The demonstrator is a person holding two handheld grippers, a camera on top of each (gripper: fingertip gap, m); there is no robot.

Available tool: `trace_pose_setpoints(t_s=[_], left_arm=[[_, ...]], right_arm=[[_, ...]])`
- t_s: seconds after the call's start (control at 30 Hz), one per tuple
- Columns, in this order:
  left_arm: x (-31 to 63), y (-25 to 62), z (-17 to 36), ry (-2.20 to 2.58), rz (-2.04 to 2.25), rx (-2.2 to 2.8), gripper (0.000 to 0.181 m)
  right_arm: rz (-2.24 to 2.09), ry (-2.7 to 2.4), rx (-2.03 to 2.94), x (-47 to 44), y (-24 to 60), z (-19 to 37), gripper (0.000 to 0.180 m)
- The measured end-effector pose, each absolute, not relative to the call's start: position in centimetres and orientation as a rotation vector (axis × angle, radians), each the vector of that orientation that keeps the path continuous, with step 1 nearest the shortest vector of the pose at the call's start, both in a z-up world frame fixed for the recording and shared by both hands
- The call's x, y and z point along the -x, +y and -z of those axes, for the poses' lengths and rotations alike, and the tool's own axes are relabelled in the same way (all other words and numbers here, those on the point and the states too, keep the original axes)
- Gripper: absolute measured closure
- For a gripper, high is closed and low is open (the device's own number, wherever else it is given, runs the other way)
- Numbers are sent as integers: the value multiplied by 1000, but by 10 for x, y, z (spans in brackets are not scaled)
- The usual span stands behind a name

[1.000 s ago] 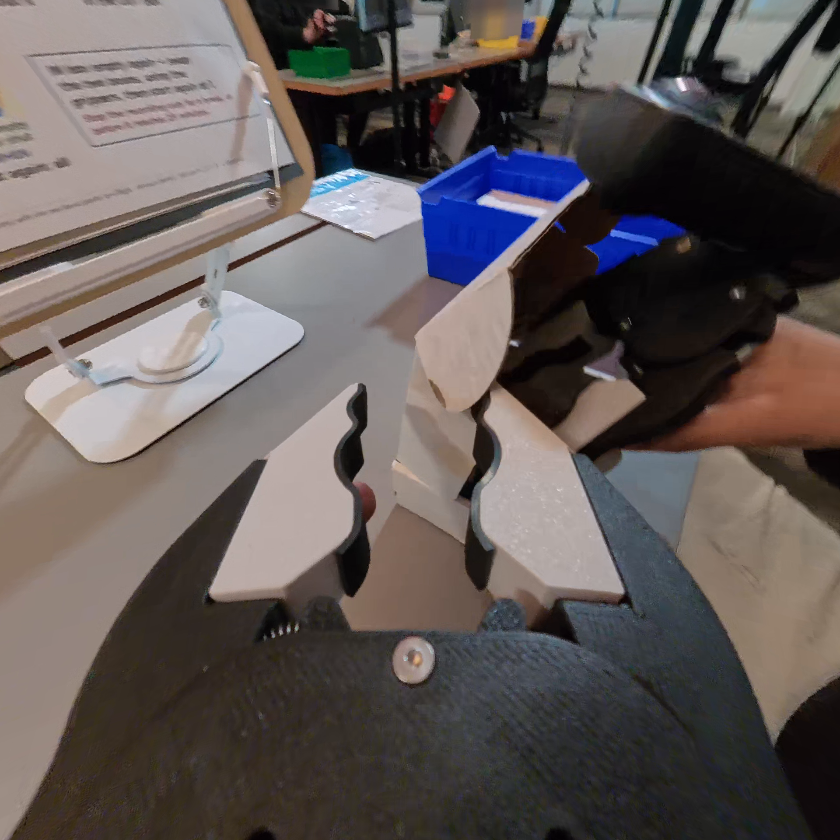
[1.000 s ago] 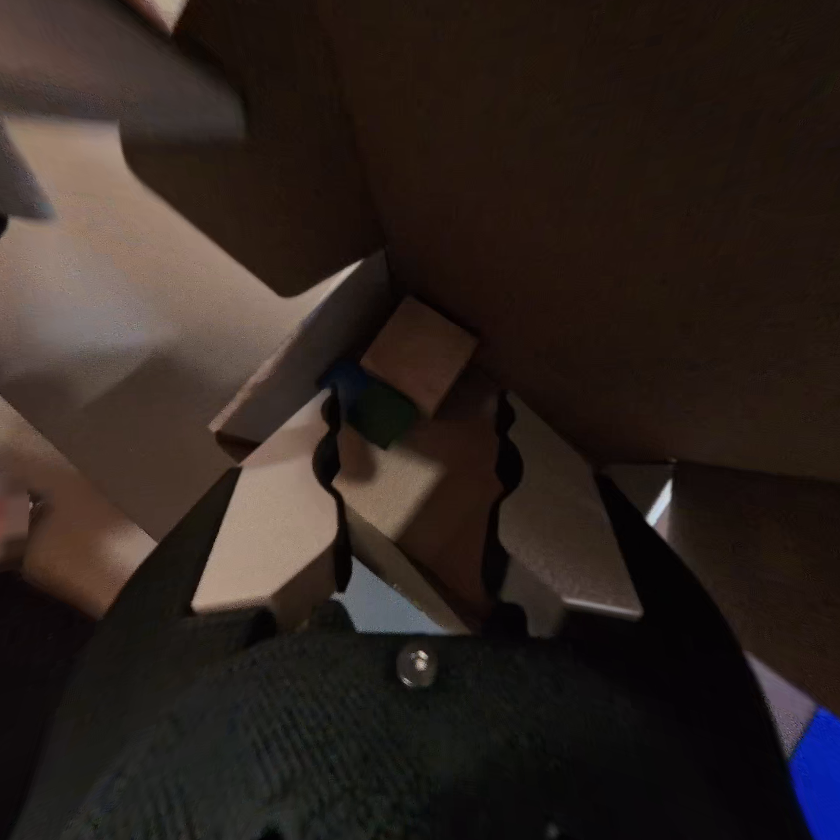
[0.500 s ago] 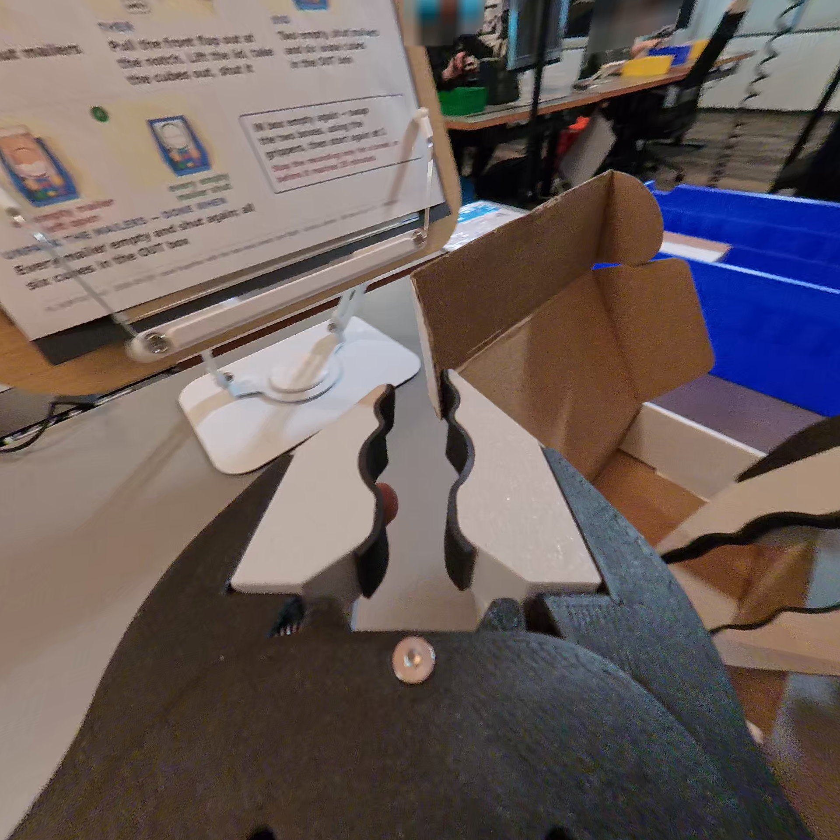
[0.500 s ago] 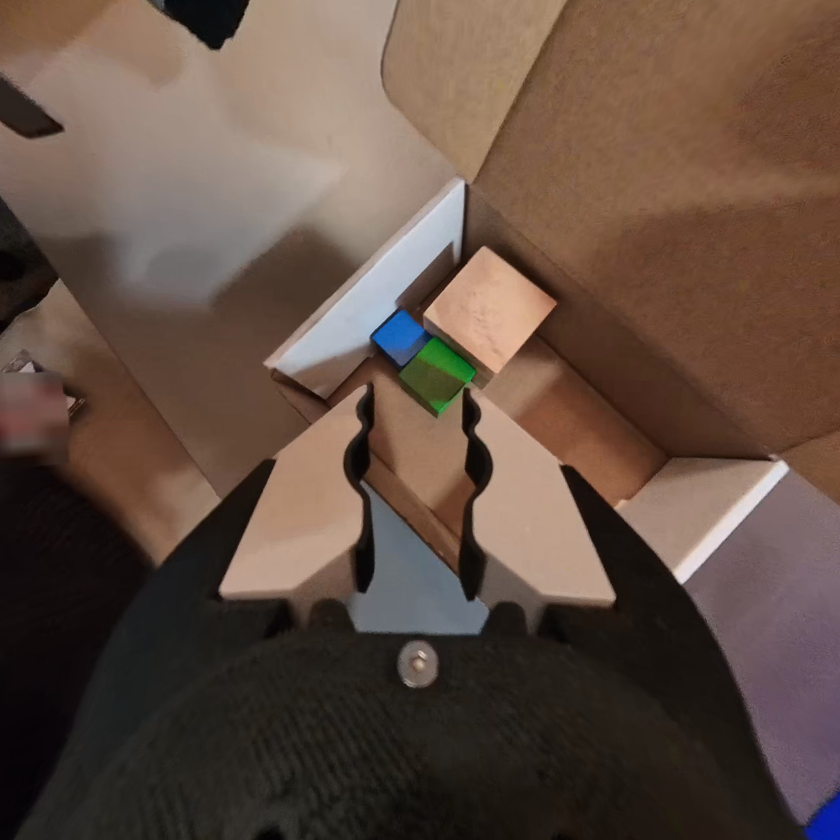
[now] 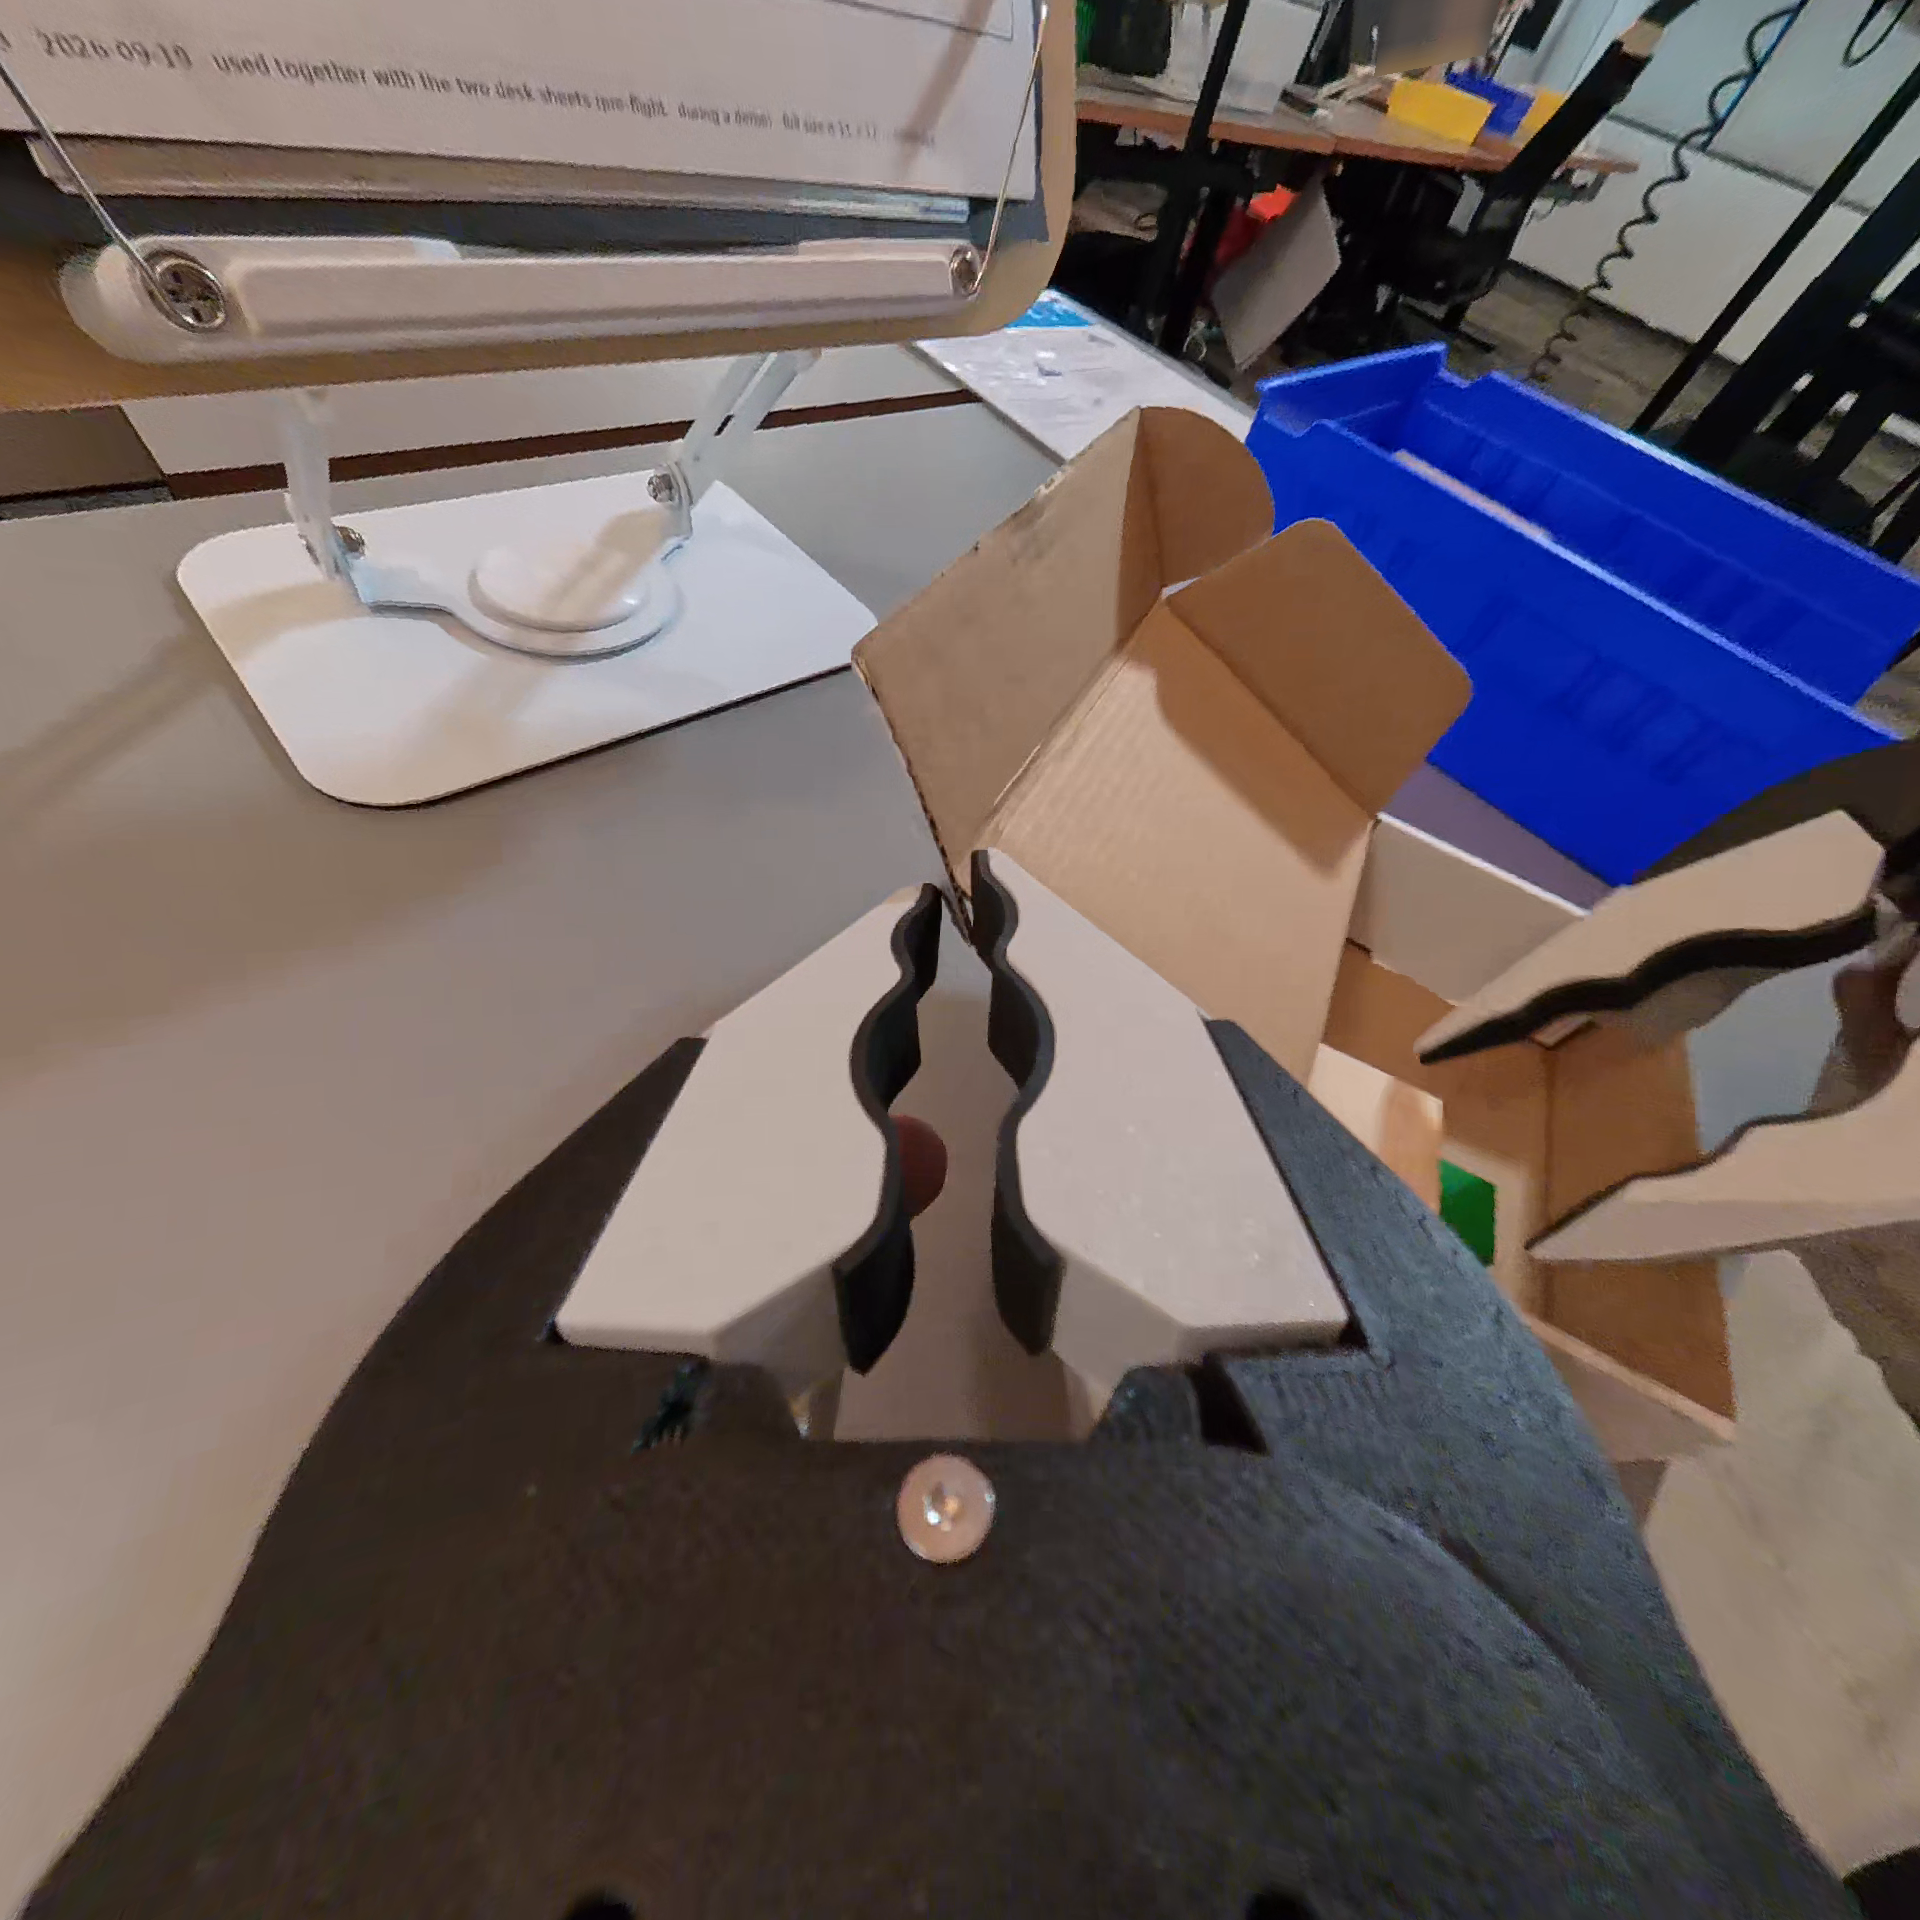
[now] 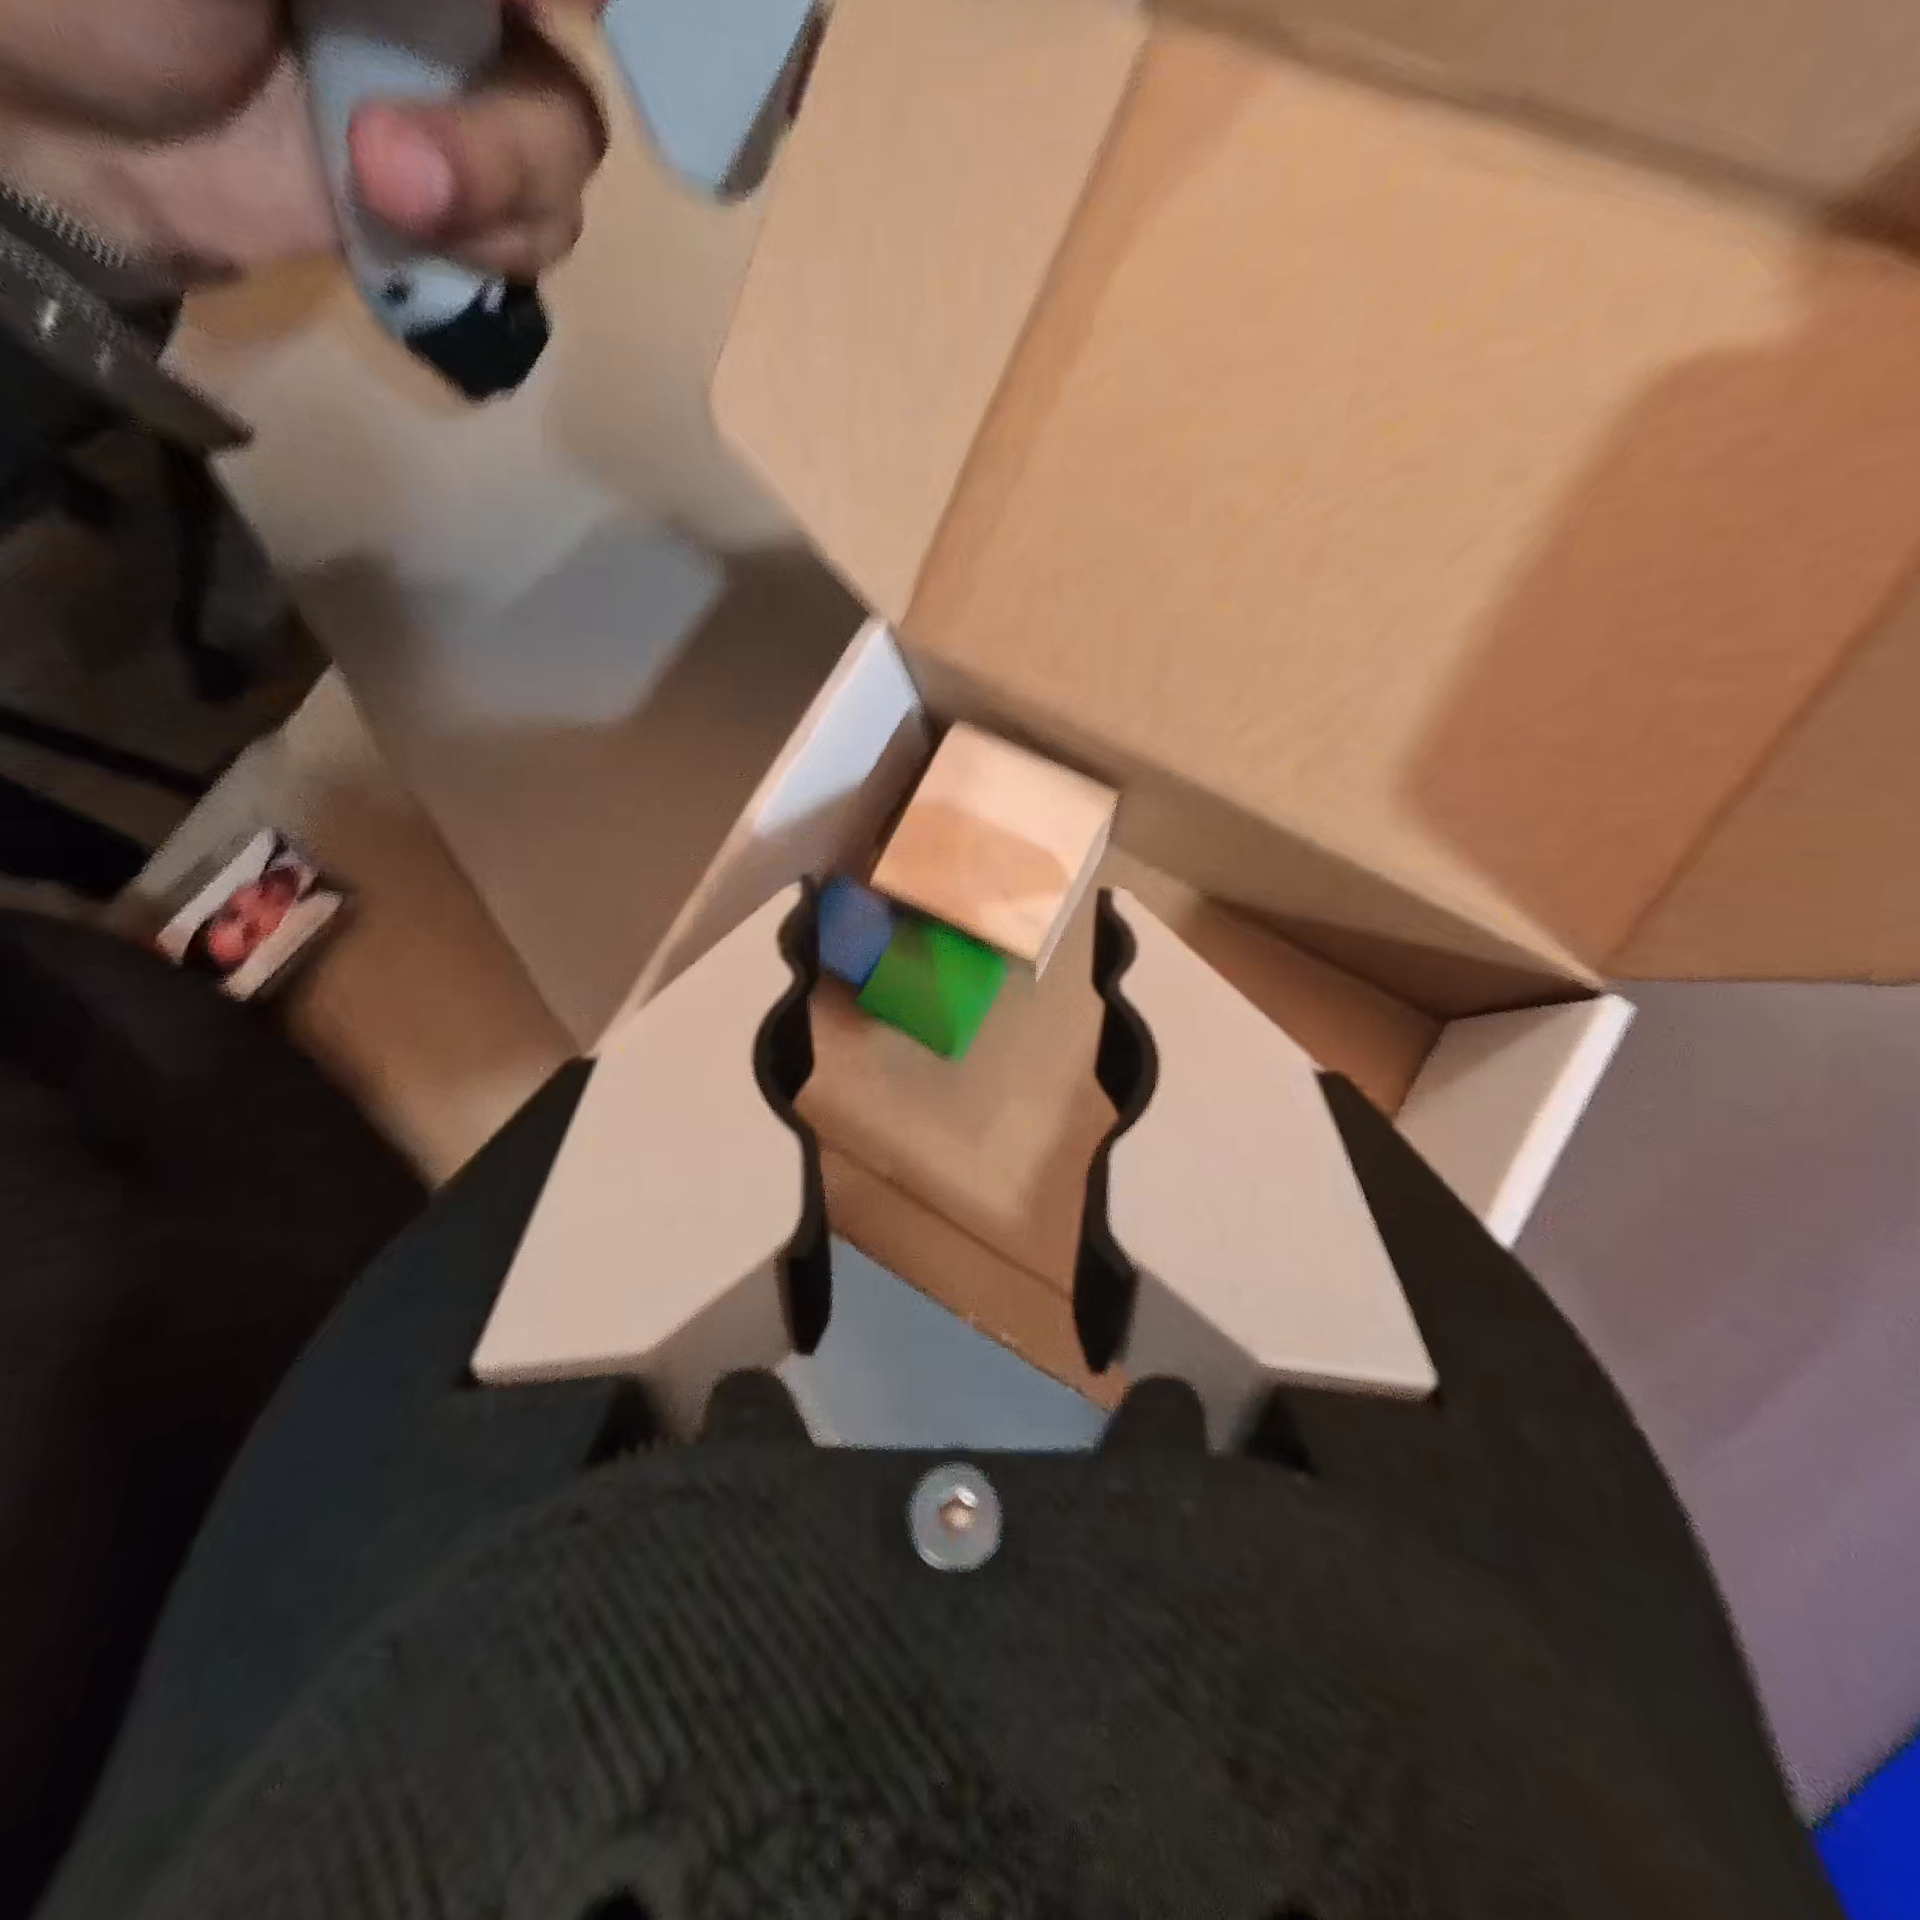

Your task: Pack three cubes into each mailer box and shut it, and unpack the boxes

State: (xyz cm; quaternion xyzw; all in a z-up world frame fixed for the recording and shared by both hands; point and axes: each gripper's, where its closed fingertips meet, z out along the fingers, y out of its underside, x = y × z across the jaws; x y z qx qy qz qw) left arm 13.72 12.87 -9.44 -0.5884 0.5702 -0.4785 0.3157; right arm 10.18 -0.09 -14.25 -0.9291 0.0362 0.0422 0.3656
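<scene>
A cardboard mailer box [image 5: 1455, 914] lies open on the grey table with its lid [image 5: 1132, 790] standing up. My left gripper [image 5: 961, 909] is shut on the lid's near edge and holds it upright. My right gripper [image 6: 951, 914] is open and empty, pointing down into the box; it also shows at the right of the left wrist view [image 5: 1662, 1101]. In the box's corner lie a plain wood cube [image 6: 992, 862], a green cube [image 6: 935, 987] and a blue cube [image 6: 852, 930], close together just beyond my right fingertips. The green cube [image 5: 1467, 1210] peeks out in the left wrist view.
A document stand with a white base [image 5: 499, 644] stands at the back left. A blue bin [image 5: 1610, 623] sits behind the box. A hand [image 6: 416, 177] holds the left gripper's handle at the top left. A small picture card [image 6: 249, 914] lies left of the box. There is about 15 cm between the tips of the two grippers.
My left gripper has closed onto the lid's edge and the lid now stands open. My right gripper has opened wider over the three cubes.
</scene>
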Motion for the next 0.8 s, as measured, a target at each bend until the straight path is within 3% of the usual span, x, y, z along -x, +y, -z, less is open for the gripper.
trace_pose_setpoints(t_s=[0.13, 0.27, 0.47, 0.67, 0.8], left_arm=[[-128, 125, 89, 1453, 1288, 1548, 174], [-120, 119, 85, 1410, 1304, 1513, 171], [-117, 113, 75, 1412, 1315, 1435, 165], [-119, 113, 75, 1401, 1337, 1429, 161], [-120, 112, 75, 1394, 1350, 1435, 161]], right_arm=[[31, 212, 2436, -109, 6, 151, 122], [201, 152, 2516, -111, 9, 165, 136], [254, 223, 2344, -139, -9, 105, 136], [508, 590, 2080, -249, -128, 19, 136], [630, 903, 2023, -329, -221, 53, 137]])
